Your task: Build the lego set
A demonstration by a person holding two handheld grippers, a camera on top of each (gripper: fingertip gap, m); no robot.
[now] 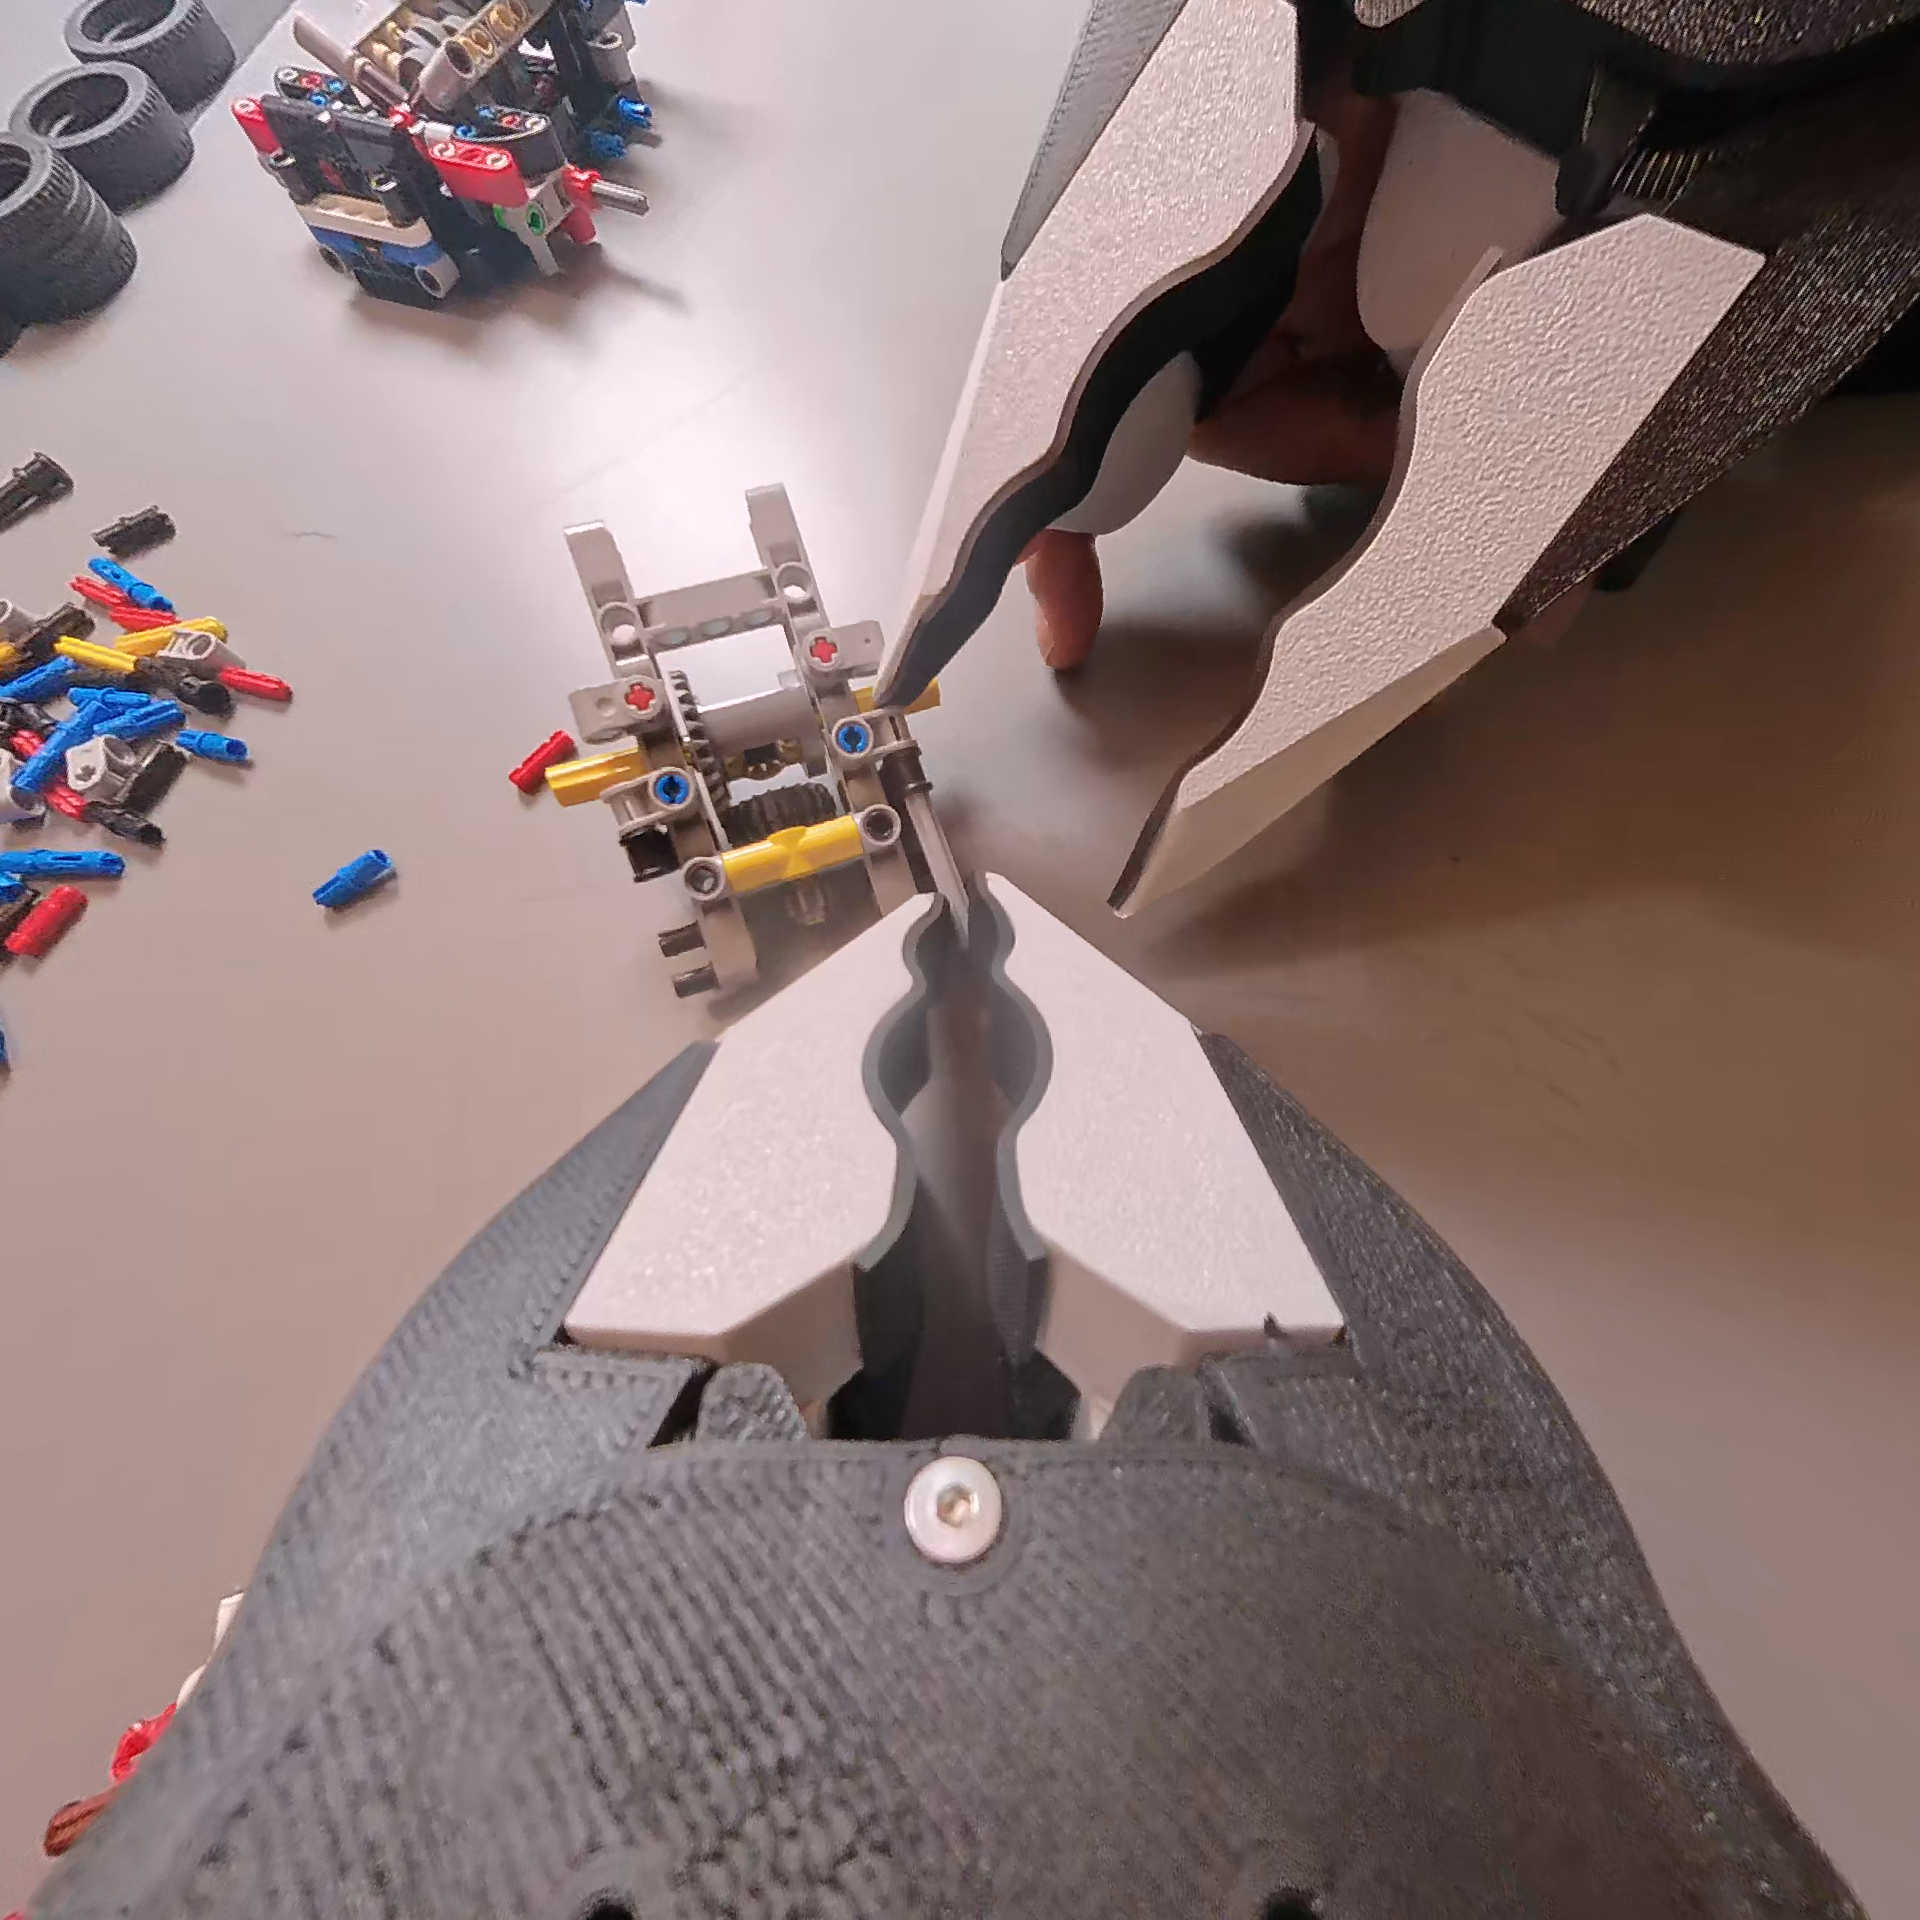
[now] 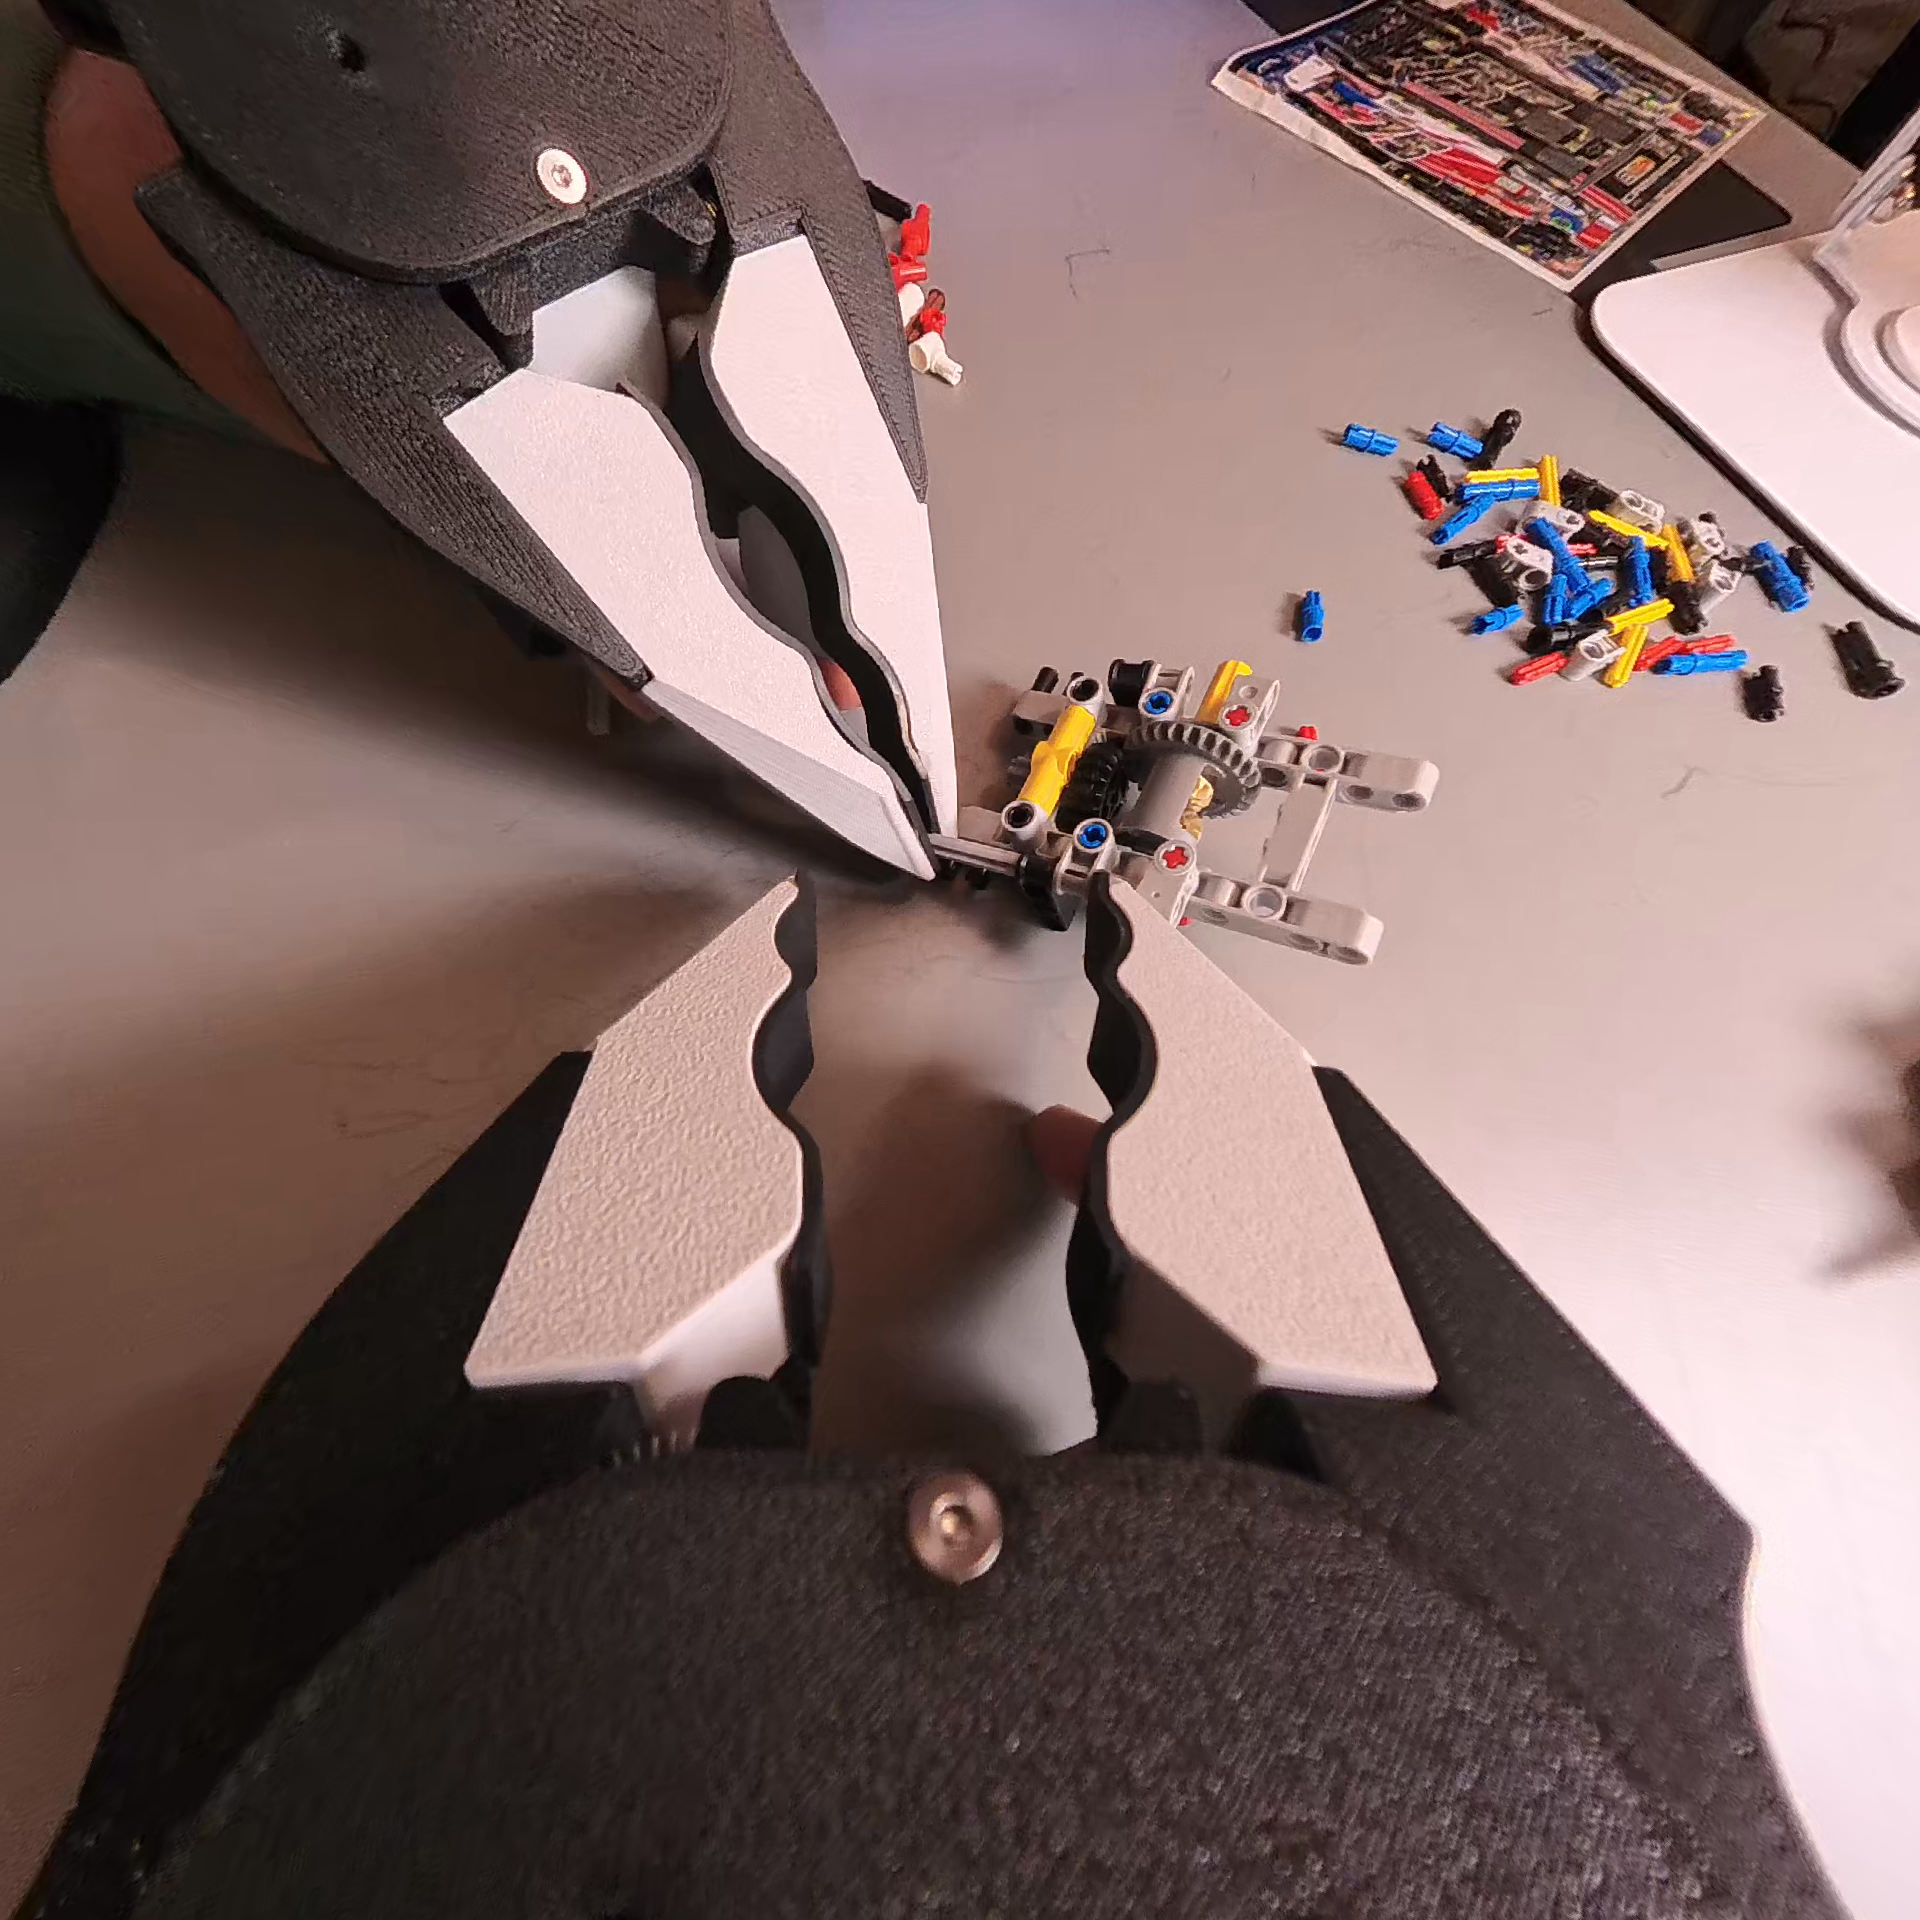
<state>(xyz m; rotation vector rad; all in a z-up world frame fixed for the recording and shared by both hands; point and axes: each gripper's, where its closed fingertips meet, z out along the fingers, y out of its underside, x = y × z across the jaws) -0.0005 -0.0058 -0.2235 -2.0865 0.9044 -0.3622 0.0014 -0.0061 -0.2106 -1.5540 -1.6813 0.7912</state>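
A small grey Technic gear assembly (image 1: 748,748) with yellow axles, blue pins and grey and black gears lies on the table; it also shows in the right wrist view (image 2: 1174,790). My left gripper (image 1: 961,909) is shut on a thin grey axle (image 1: 932,831) whose far end sits in the assembly's near right corner. The right wrist view shows the left gripper (image 2: 935,857) holding the axle (image 2: 971,854). My right gripper (image 2: 945,894) is open and empty; one fingertip (image 2: 1103,904) touches the assembly's side. In the left wrist view the right gripper (image 1: 1008,800) straddles that corner.
A pile of loose blue, yellow, red and black pins (image 1: 94,707) (image 2: 1600,561) lies beside the assembly. A larger built model (image 1: 436,177) and black tyres (image 1: 94,156) stand farther back. An instruction booklet (image 2: 1486,114) and a white base (image 2: 1745,384) lie beyond. My left and right fingertips are right by each other. My right gripper's tips are some 20 centimetres from the larger built model (image 1: 436,177).
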